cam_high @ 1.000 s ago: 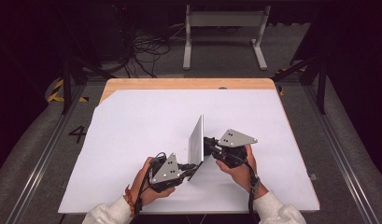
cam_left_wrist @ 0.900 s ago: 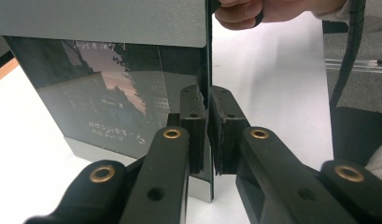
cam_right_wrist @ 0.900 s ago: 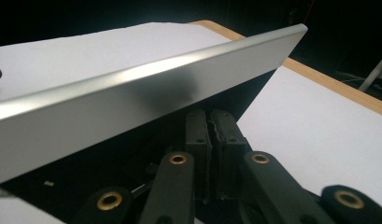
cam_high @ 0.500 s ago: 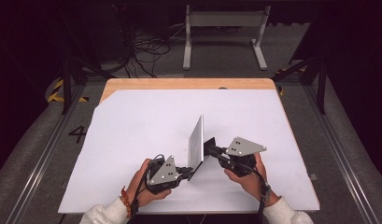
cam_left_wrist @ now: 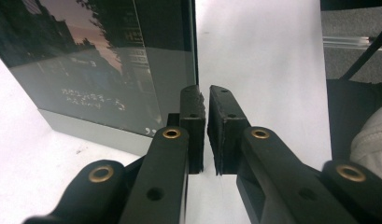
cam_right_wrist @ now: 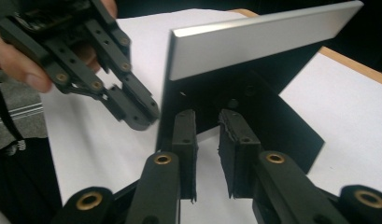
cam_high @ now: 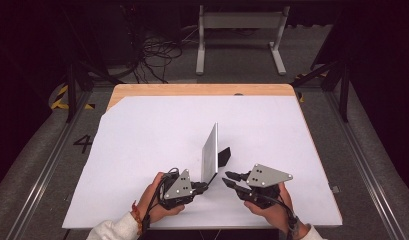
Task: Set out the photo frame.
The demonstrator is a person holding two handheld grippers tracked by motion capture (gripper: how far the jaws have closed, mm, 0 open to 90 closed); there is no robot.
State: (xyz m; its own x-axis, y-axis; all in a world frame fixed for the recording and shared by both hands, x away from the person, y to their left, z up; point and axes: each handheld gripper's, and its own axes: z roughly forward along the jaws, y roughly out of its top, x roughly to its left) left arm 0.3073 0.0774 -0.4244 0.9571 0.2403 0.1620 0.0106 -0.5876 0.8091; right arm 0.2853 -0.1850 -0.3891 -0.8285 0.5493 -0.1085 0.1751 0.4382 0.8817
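Picture frame (cam_high: 210,152) standing upright on the white table sheet (cam_high: 142,140), near my edge of the table, propped on its black back stand (cam_high: 223,156). From the left gripper view I see its glass front with a dusk street photo (cam_left_wrist: 100,70); the right gripper view shows its silver edge (cam_right_wrist: 258,39) and black back. Left gripper (cam_high: 204,186) sits at the frame's near bottom corner, jaws nearly together; I can't tell if they pinch the frame's edge. Right gripper (cam_high: 228,179) is just beside the frame's back, apart from it; its jaws have just been opening, nothing between them.
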